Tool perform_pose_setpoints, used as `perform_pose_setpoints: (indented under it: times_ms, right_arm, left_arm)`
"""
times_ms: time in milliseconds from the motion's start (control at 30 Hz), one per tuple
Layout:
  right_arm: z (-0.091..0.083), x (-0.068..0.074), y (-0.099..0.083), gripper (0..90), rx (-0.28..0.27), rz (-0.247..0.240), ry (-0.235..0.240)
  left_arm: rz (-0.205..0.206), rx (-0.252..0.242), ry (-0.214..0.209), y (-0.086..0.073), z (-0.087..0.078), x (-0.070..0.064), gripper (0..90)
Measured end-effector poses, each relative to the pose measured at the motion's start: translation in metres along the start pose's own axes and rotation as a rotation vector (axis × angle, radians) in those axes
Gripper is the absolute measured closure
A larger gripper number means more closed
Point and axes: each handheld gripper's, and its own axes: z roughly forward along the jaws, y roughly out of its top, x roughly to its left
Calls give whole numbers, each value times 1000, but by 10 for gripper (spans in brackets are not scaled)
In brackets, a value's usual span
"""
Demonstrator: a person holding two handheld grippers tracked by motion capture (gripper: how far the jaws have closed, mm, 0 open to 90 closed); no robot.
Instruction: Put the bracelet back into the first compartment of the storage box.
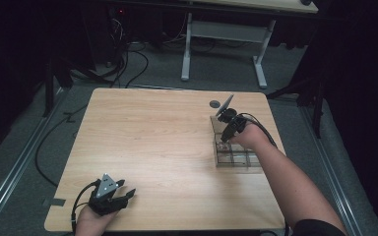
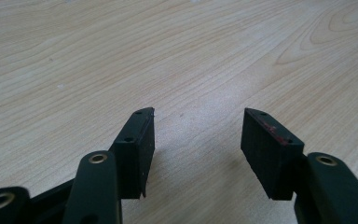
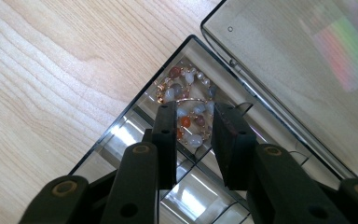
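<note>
The right gripper (image 3: 193,123) straddles a beaded bracelet of orange and grey stones (image 3: 186,105) inside the clear compartmented box (image 3: 121,135), jaws half-closed without gripping yet, while the left gripper (image 2: 196,126) rests open and empty.

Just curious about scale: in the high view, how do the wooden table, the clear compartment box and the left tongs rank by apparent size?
1. Wooden table, by far the largest.
2. Clear compartment box.
3. Left tongs. They look close to the box in size, and sit nearer the camera, so this order is unsure.
</note>
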Motion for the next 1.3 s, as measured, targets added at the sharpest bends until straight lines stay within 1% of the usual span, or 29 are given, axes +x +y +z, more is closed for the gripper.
perform_pose_setpoints:
  times_ms: [67,100,133,167,200,233,267,300,333,433,467,500,600,633,667,700,733,800,867,900,1000,1100,1167,1200,1300]
  right_arm:
    - [1,-1,-1,714,-7,-12,4]
    - [1,0,-2,714,-5,0,4]
    - [1,-1,-3,714,-10,-13,5]
    - [2,0,-4,714,-6,-4,8]
    - [2,0,-5,714,-8,-9,9]
    - [1,1,-6,714,-5,2,8]
    - [1,2,-7,714,-6,0,10]
    - [1,1,-8,714,-9,-13,9]
    - [-1,3,-10,714,-10,8,14]
    - [-2,3,-12,715,-12,-4,11]
    - [-5,5,-16,715,-15,20,9]
    - [-5,4,-17,715,-23,1,10]
    - [-7,5,-20,715,-28,7,11]
    - [-8,6,-24,715,-26,15,12]
    - [-8,6,-24,715,-26,15,12]
    - [-8,6,-26,715,-32,5,12]
    - [-9,7,-29,715,-33,21,12]
    - [-9,7,-31,715,-38,13,16]
    - [-11,9,-36,716,-38,27,18]
    - [-11,9,-37,717,-42,19,18]
    - [-15,10,-43,720,-47,22,16]
    - [-17,13,-50,723,-53,33,17]
    - [-17,15,-54,724,-56,32,20]
    - [-17,17,-59,725,-57,33,21]
    - [-17,20,-64,727,-57,34,22]
  left_arm:
    - [1,0,-1,0,0,0,448]
    - [0,0,0,0,0,0,448]
    - [0,0,-1,0,0,0,448]
    - [0,0,-1,0,0,0,448]
    - [1,1,-2,0,0,0,448]
    - [2,2,-2,0,0,0,448]
    - [2,3,-2,0,0,0,448]
    - [3,3,-1,0,0,0,448]
    - [2,3,-1,0,0,0,448]
    - [2,0,0,0,0,0,448]
    - [0,-2,0,0,1,0,448]
    - [0,-2,0,0,1,0,448]
    - [-1,-2,0,0,1,-1,448]
    - [0,-1,0,0,1,0,448]
    - [0,-1,0,0,1,0,448]
    - [0,-1,0,0,1,0,448]
    - [0,-1,0,0,1,-1,448]
    - [0,-2,0,0,1,-1,448]
    - [0,-1,0,0,1,-1,448]
    - [0,-1,1,0,1,-1,448]
    - [0,-1,0,0,1,-1,448]
    - [2,1,0,0,1,-1,448]
    - [3,1,0,0,1,-1,448]
    - [3,1,0,0,1,-1,448]
    - [2,1,1,0,1,-1,448]
